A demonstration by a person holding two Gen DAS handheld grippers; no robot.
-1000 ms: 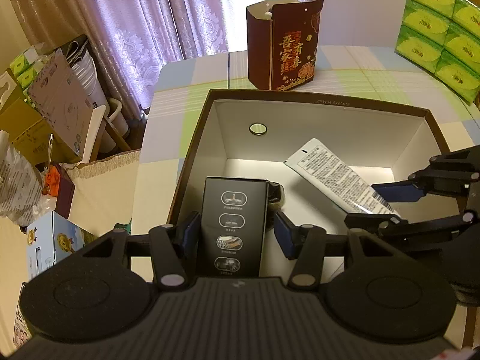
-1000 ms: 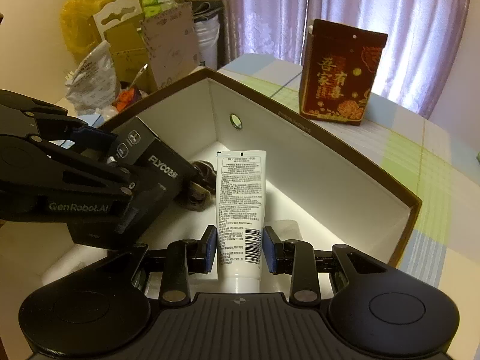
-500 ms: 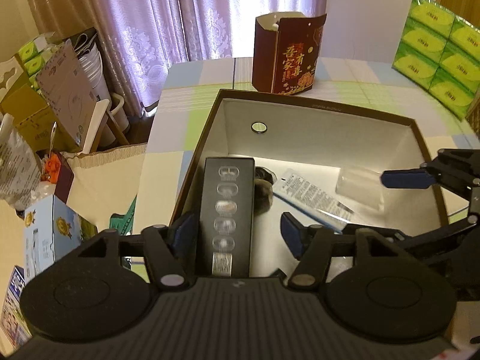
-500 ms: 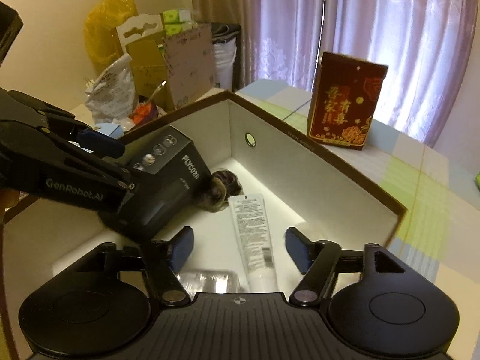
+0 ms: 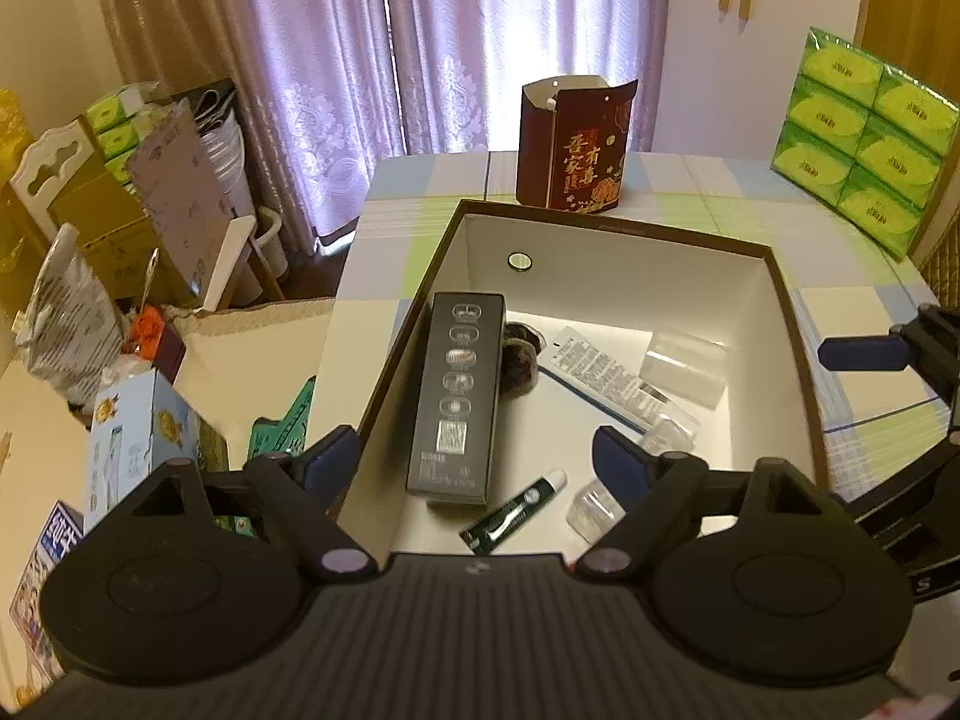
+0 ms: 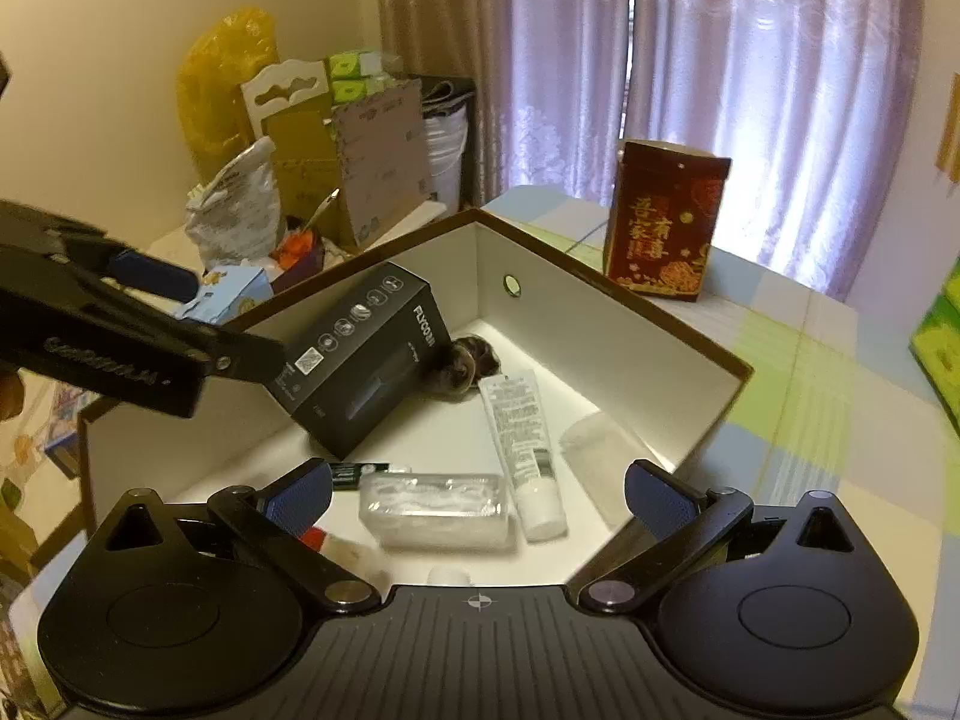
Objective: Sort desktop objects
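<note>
At the far left of the right wrist view, the left gripper (image 6: 198, 324) reached in with its fingers spread and nothing between them; the lettering along its side was too blurred to read. Just beside its tip, the black carton (image 6: 360, 360) leaned tilted against the left wall of the open storage box (image 6: 690, 342), one end down on the white floor. "FLYCO" stood in white on its end face, a row of round icons and a QR code on its top face. Right of it, touching its far end, lay a dark furry item (image 6: 468, 363). Next came a white tube (image 6: 522, 438) covered in fine print too small to read, with a barcode near its cap. Below the carton lay a small dark green tube (image 5: 513, 513), and beside that a clear plastic pack (image 6: 438, 510). The right gripper (image 6: 480, 495) hovered over the near part of the box, jaws wide apart and empty. Further right on the checked tablecloth (image 6: 810, 372) stood a dark red gift bag (image 6: 663, 222) with gold Chinese characters, and green tissue packs (image 5: 864, 138) were stacked at the far right.
</note>
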